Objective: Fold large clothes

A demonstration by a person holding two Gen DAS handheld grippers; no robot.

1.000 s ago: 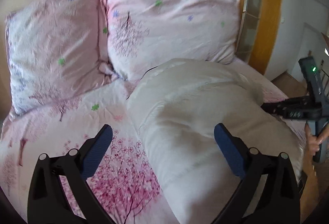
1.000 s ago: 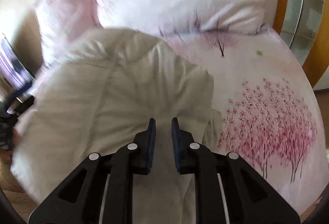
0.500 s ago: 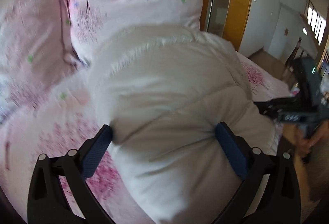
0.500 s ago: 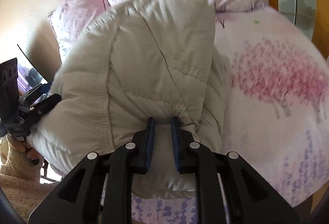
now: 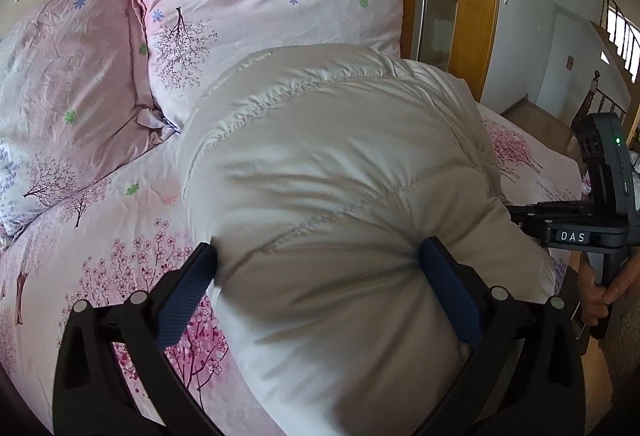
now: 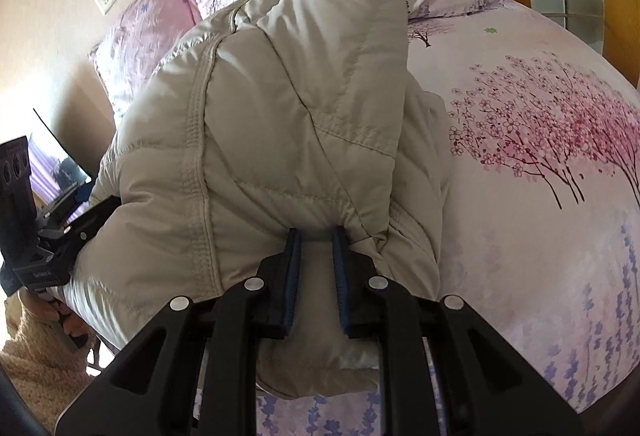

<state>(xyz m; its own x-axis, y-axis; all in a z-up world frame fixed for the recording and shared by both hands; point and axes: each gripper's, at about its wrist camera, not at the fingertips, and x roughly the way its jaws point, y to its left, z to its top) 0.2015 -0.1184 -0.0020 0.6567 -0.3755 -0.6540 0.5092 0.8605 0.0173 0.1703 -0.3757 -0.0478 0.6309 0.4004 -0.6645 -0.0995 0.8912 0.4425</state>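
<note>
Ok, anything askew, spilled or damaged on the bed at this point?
Nothing stands out. The puffy beige jacket sits bunched on the floral bedsheet, gripped by the left gripper and right gripper. The pillows look undisturbed; no spills or tears show.

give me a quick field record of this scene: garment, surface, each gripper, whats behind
garment: cream quilted down jacket, folded into a puffy bundle
surface: bed with a pink blossom-print sheet
left gripper: jaws wide, pads pressing the bundle's sides
right gripper: nearly closed, pinching a jacket fold
behind: two pink pillows by the wall
</note>
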